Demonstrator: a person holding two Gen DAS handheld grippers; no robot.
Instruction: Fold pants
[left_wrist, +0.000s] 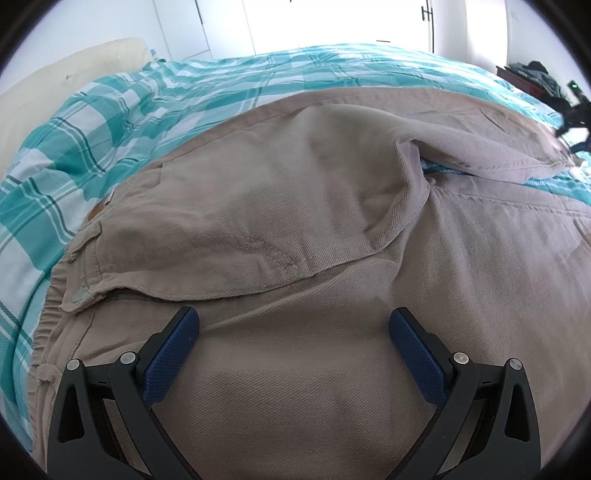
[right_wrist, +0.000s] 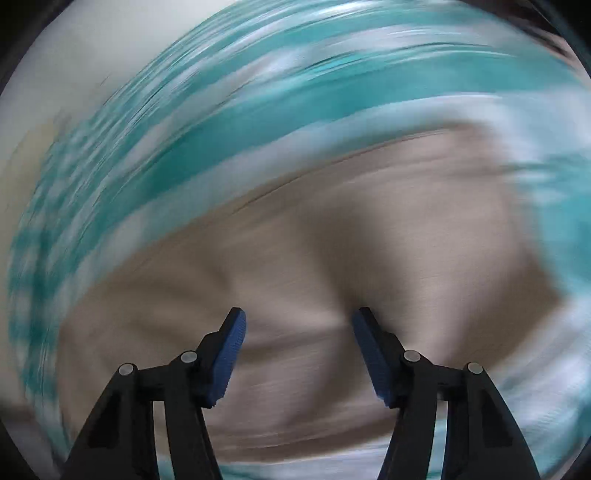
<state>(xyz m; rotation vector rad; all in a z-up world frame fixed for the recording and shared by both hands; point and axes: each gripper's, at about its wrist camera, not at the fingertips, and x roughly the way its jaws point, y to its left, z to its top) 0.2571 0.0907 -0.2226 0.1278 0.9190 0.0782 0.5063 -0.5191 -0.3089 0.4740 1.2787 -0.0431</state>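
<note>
Left gripper (left_wrist: 293, 317) spread wide above beige pants (left_wrist: 295, 229); right gripper (right_wrist: 298, 319) spread, view blurred, pants ahead on checked bedcover (left_wrist: 74, 140).

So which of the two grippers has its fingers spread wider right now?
The left gripper: its blue pads stand wider apart over the pants than the right gripper.

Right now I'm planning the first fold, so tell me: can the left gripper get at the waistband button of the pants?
Probably yes. The left gripper hangs open over the pants, and the button lies just left of its fingertips with nothing covering it.
</note>
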